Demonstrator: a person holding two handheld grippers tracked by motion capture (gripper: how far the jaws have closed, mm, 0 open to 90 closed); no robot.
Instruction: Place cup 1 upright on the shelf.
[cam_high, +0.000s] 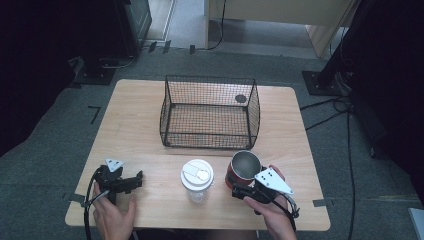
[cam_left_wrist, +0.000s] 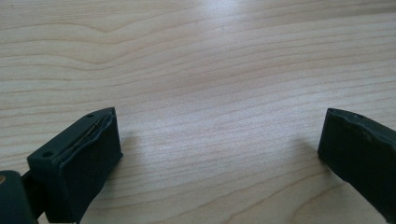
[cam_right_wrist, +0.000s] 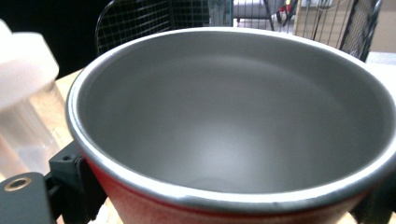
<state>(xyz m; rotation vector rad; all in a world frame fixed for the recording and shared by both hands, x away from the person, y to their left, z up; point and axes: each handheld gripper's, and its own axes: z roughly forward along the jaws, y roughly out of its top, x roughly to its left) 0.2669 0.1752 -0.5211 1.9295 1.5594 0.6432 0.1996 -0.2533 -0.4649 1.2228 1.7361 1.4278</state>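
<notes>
A red mug (cam_high: 244, 169) with a steel inside stands on the wooden table (cam_high: 135, 125), right of centre near the front. My right gripper (cam_high: 239, 186) reaches it from the near side, and its jaws press on the mug's two sides. In the right gripper view the red mug (cam_right_wrist: 233, 121) sits between the black fingers (cam_right_wrist: 70, 179). A clear cup with a white lid (cam_high: 197, 176) stands just left of the mug. My left gripper (cam_high: 131, 181) rests at the front left, open, with only bare wood between its fingers (cam_left_wrist: 84, 158).
A black wire basket (cam_high: 207, 135) stands behind the mug and the cup, open on top, with a small dark disc (cam_high: 241, 98) on its floor. Cables (cam_high: 330, 112) lie on the floor to the table's right. Bare wood lies left of the basket.
</notes>
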